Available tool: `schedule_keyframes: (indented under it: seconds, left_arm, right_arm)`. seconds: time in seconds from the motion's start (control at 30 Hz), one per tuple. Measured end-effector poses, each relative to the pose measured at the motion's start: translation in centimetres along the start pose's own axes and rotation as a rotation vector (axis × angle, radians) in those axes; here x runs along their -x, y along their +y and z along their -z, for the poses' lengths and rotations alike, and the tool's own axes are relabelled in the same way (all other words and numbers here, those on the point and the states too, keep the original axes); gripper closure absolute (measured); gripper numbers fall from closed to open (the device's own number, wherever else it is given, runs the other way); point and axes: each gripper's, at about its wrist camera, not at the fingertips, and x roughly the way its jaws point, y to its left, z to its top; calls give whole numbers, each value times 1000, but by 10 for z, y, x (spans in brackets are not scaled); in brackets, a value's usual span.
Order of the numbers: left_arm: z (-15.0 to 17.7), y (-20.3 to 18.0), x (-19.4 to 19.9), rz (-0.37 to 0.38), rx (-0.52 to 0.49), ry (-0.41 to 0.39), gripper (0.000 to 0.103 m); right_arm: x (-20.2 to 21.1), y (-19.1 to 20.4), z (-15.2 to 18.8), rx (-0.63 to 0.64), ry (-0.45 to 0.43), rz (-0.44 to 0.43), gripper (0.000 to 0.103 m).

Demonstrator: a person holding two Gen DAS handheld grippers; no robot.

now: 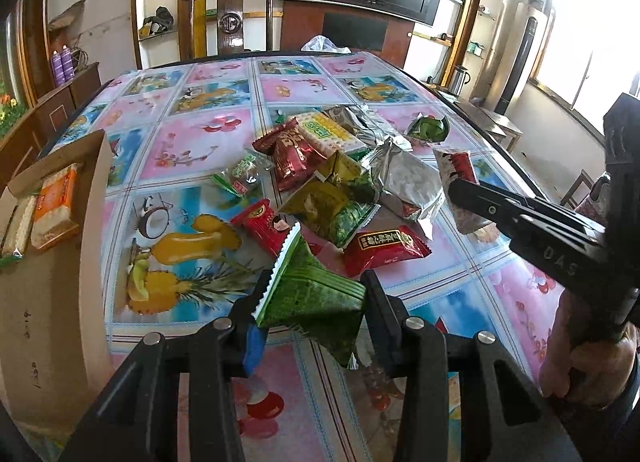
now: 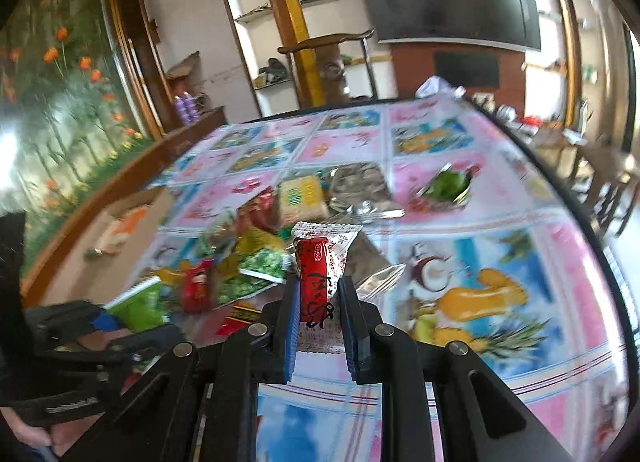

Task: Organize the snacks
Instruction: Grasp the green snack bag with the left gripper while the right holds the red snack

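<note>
Above tablecloth [image 1: 208, 142], green packet [image 1: 316, 302] between tool [image 1: 316, 294]

The letters "DAS" stand in raised relief on the black body of the right gripper [image 1: 460, 192]. Print on the snack packets [image 1: 340, 182] is too small or blurred to read.

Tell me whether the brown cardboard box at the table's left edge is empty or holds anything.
Not empty. The brown cardboard box is open-topped, with an orange-wrapped snack pack and a pale cracker pack lying inside.
</note>
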Motion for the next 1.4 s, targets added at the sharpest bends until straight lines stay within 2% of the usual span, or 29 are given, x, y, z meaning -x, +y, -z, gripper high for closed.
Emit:
schedule_keyframes:
  seconds: [0.27, 1.4]
  left_arm:
    - [0, 0, 2, -6, 1, -2, 61]
    - [-3, 5, 18, -1, 3, -41, 61]
  right_arm:
    - [4, 5, -2, 47, -25, 76, 83]
    - [16, 16, -2, 89, -56, 203, 83]
